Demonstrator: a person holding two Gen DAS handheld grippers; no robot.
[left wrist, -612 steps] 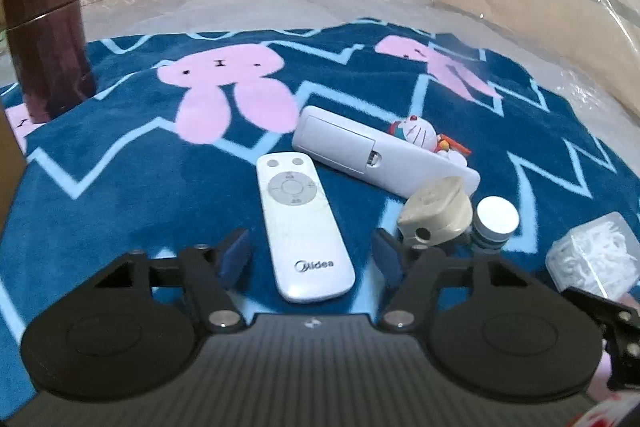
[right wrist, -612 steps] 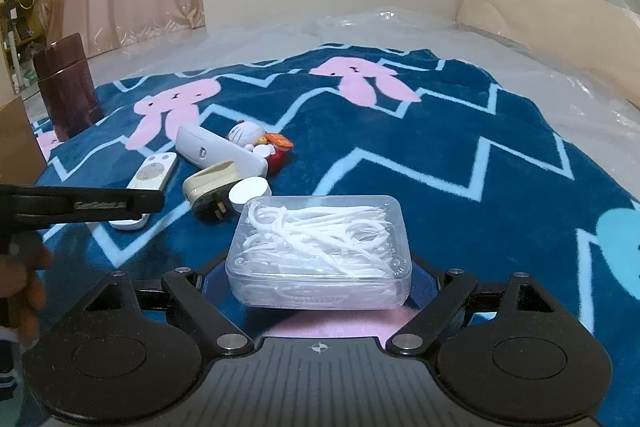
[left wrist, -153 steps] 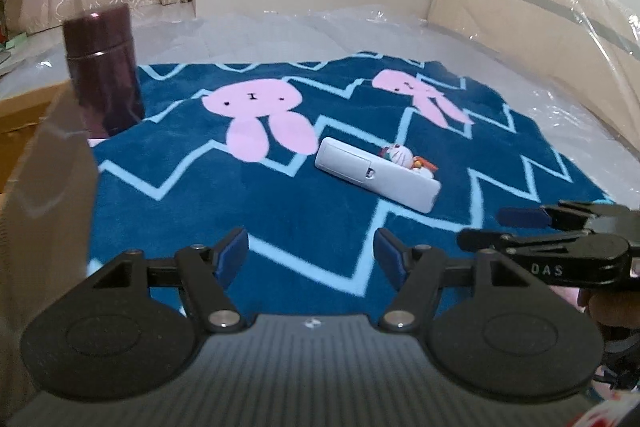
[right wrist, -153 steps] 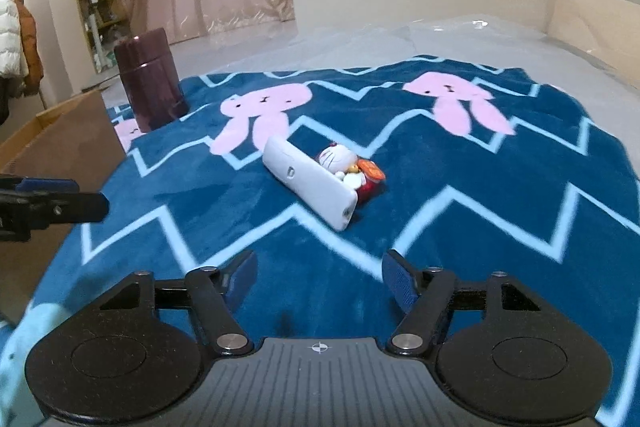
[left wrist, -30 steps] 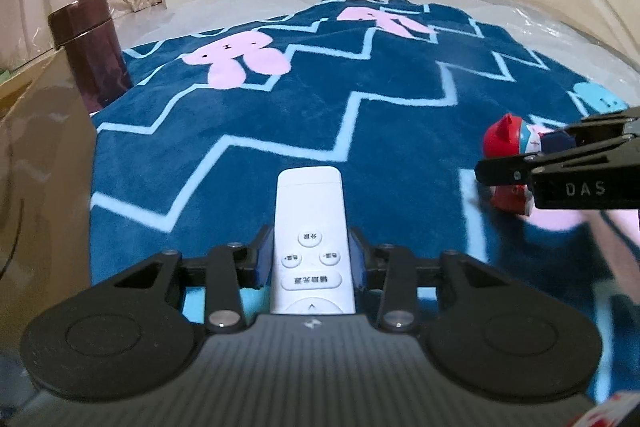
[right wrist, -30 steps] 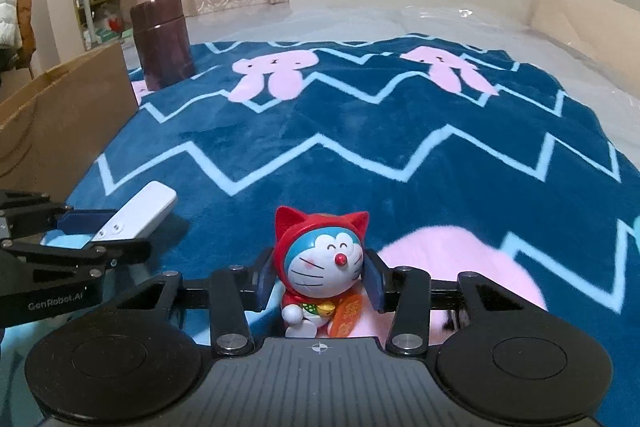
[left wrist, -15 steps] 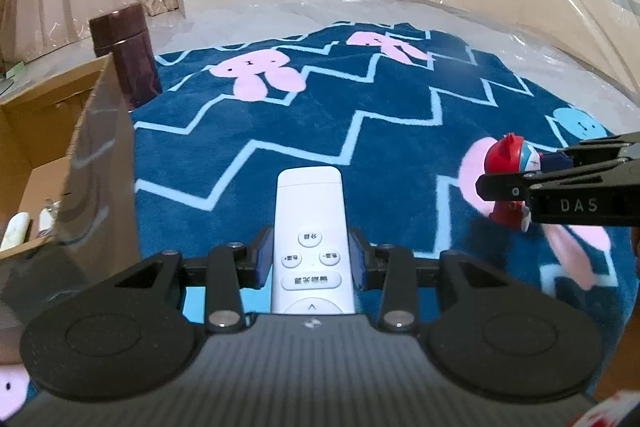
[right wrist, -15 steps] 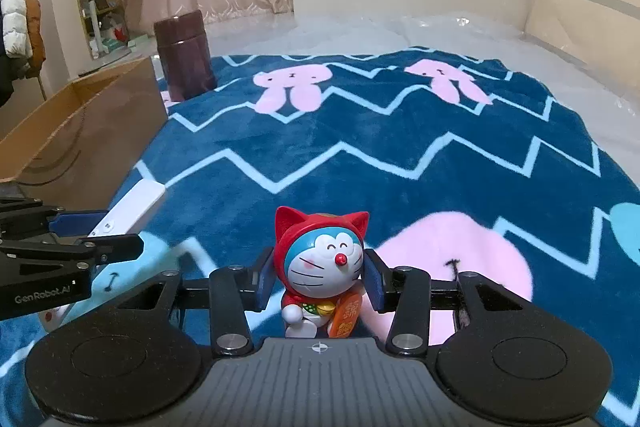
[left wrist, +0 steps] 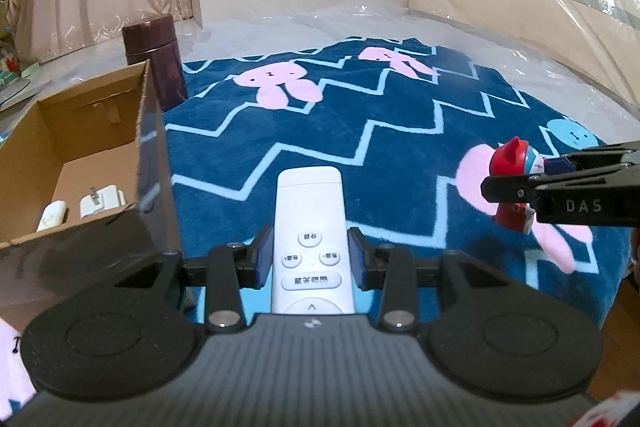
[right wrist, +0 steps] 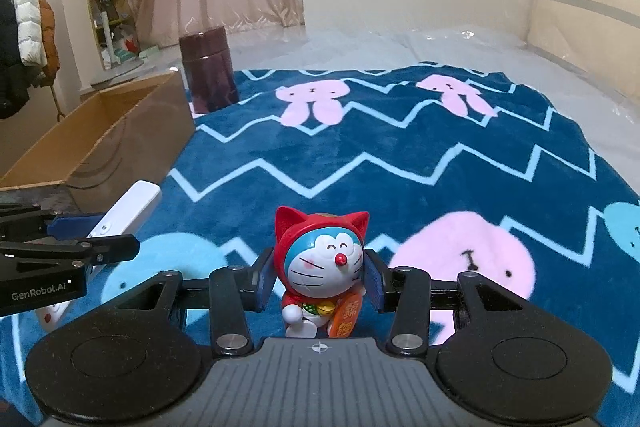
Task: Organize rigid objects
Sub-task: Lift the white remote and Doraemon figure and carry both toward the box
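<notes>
Clamping a smooth white slab-shaped remote [left wrist: 310, 223] between the blue pads of the left gripper [left wrist: 311, 259], centre-low in frame. Pinching a glossy red-hooded cat figurine [right wrist: 322, 267] in the right gripper [right wrist: 320, 281], lower centre. Showing an open cardboard box [left wrist: 148, 131] at left, holding two white plastic items [left wrist: 80, 209]. Lying beneath: plush zigzag blanket [left wrist: 360, 131].

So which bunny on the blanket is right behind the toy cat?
The big pink bunny face, beside the red-hooded toy. The other two pink bunnies lie far off.
</notes>
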